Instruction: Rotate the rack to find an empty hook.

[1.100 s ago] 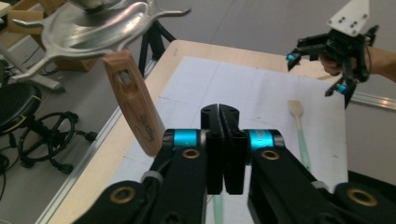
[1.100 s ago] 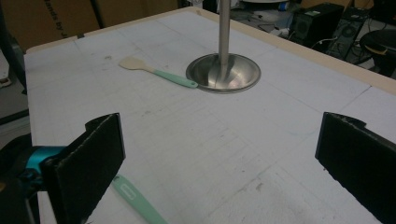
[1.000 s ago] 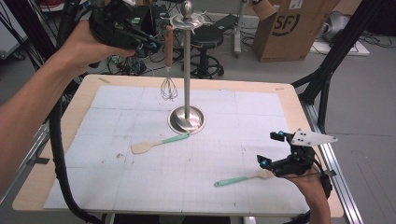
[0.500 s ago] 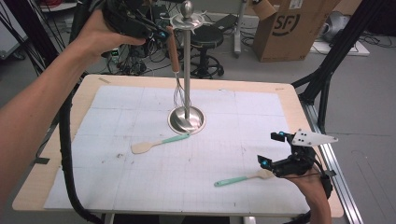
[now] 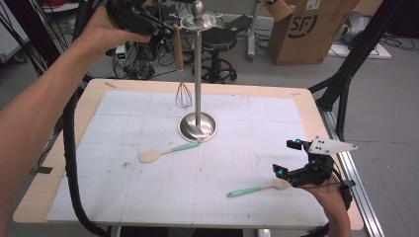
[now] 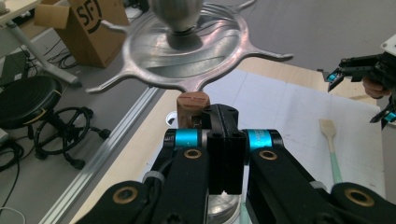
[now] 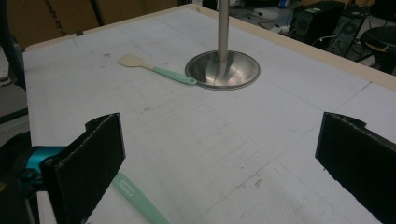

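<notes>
The whisk (image 5: 181,69) hangs upright in the air beside the pole of the steel utensil stand (image 5: 197,74), its wooden handle top clamped in the closed left gripper (image 5: 165,33). The left gripper view shows that handle end just under a prong of the stand's hook disc (image 6: 187,46). The right gripper (image 5: 289,163) rests with jaws wide apart, holding nothing, over a spatula (image 5: 254,189) near the table's (image 5: 306,106) edge.
</notes>
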The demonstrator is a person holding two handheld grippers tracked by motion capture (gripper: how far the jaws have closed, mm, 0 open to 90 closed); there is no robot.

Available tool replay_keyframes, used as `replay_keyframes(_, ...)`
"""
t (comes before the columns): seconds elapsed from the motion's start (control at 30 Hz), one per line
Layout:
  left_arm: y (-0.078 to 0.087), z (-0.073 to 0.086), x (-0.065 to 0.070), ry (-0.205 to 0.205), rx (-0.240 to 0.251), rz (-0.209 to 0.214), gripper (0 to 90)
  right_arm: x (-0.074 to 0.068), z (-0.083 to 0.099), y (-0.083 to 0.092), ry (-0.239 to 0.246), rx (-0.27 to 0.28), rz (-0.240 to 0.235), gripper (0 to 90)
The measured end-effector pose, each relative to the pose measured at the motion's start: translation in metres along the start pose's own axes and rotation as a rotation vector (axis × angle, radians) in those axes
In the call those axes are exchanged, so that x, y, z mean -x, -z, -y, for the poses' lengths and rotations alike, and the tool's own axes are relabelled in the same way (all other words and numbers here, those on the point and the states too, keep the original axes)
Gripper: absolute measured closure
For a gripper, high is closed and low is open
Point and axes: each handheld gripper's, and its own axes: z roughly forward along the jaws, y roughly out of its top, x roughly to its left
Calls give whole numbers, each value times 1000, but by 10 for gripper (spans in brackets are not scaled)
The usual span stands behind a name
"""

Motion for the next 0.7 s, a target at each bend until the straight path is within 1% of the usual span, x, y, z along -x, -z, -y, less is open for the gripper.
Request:
replay_keyframes(0.03, 1, 1, -2, 2, 0, -9, 900, 0, 0, 0, -1, -1, 0, 0)
replay_keyframes(0.2, 2, 1, -7, 10, 2, -24, 900, 0, 0, -1, 0, -8, -3, 0)
replay_keyframes(0.37, 2, -2, -11, -2, -15, -42, 900, 0, 0, -1, 2, -6, 1, 0)
replay_keyframes(0.47, 1, -5, -16, -1, -28, -66, 900, -1, 0, 0, -3, -10, 1, 0)
replay_keyframes(0.53, 0, -5, -17, 1, -26, -62, 900, -1, 0, 1, -3, -10, 3, 0)
replay_keyframes(0.57, 0, -5, -18, 3, -23, -65, 900, -1, 0, 1, -3, -10, 3, 0)
replay_keyframes(0.63, -1, -4, -19, 1, -33, -78, 900, 0, 0, 0, 1, -8, 6, 0)
replay_keyframes(0.7, -1, -3, -20, 8, -34, -77, 900, 0, 0, 0, 4, -12, 2, 0)
